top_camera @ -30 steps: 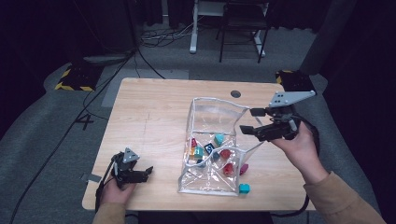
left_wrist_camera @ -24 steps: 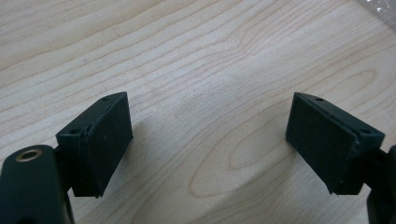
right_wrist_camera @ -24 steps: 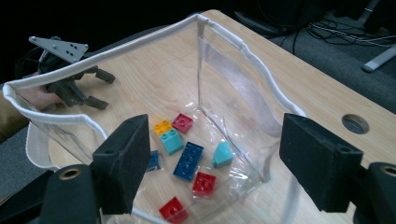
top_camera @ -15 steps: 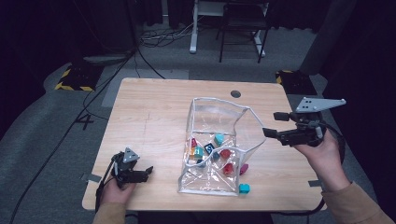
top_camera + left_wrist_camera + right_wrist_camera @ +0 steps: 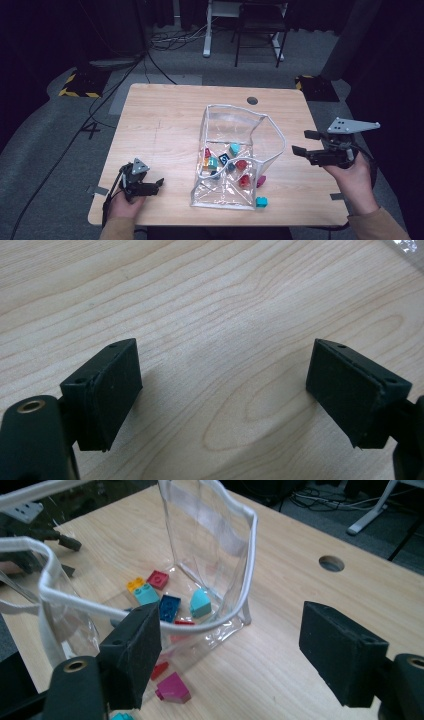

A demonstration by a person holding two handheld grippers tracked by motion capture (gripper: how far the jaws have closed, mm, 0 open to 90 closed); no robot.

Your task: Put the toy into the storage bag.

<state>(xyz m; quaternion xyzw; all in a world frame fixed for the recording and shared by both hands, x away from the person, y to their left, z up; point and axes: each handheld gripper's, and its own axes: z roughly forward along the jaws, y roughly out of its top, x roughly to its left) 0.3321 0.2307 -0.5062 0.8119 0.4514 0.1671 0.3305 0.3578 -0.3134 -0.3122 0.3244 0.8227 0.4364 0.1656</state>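
A clear plastic bag [image 5: 235, 150] with a white rim stands open in the middle of the wooden table [image 5: 165, 120], with several coloured bricks inside it [image 5: 170, 605]. A magenta brick [image 5: 172, 687] and a teal brick [image 5: 261, 201] lie on the table just outside the bag. My right gripper [image 5: 302, 142] hovers open to the right of the bag, nothing between its jaws. My left gripper [image 5: 159, 184] rests open near the table's front left edge, over bare wood [image 5: 220, 370].
A round cable hole [image 5: 252, 100] sits at the table's back edge. The table's right edge runs under my right hand. A chair and desk legs [image 5: 260, 30] stand on the floor behind, and cables trail at the back left.
My right gripper has pulled away to the right from the bag's rim and now hangs clear of it. The left gripper has stayed put.
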